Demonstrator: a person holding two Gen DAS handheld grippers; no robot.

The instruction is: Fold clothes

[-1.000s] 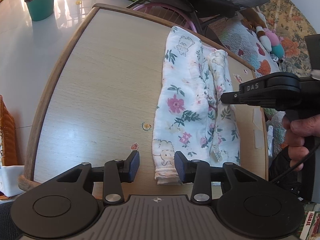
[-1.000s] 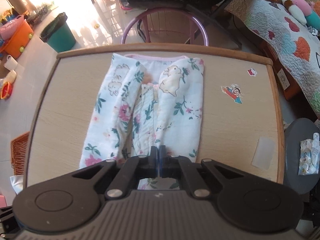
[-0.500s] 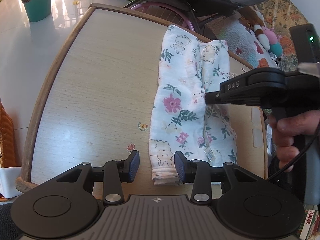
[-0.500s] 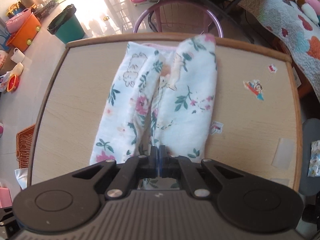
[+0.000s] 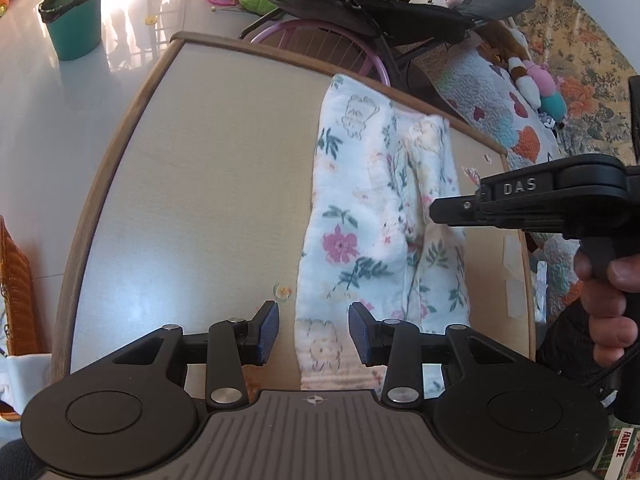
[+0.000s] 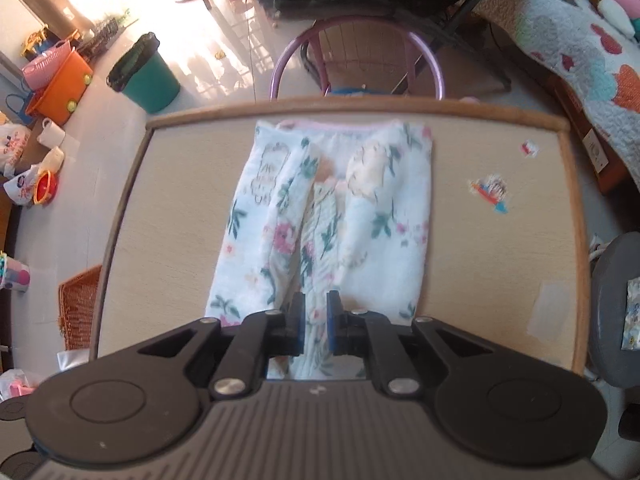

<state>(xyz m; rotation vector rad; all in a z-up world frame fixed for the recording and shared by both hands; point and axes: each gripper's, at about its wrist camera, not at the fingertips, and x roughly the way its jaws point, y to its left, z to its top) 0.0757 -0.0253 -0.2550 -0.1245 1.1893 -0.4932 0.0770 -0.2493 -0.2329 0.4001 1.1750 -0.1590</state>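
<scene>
Nearest the lens in the left wrist view, the left gripper (image 5: 314,330) hangs over the near edge of the table (image 5: 192,200), its ribbed blue pads (image 5: 267,334) set moderately apart and clear of the cloth, with the near ribbed cuff of the garment (image 5: 360,220) lying between them, untouched. In the right wrist view the right gripper (image 6: 315,322) hangs over the same near edge; its jaws have just been opening and now stand a narrow slot apart, a strip of fabric showing in the gap with the pads off it. The garment (image 6: 320,216), soft white crinkled cotton printed with pink flowers, green leaves and outlined bears, lies in long lengthwise folds from the near edge to the far edge of the table, right of centre in the left view, a pink trim at its far end. The table has a pale woodgrain top, a rounded brown wooden rim and small stickers (image 6: 490,192). A hand (image 5: 608,300) grips the right gripper's black handle at the table's right edge. Beyond the far edge stand a chair with a purple hoop back (image 6: 356,56) and a teal bin lined in black plastic (image 6: 146,74).
</scene>
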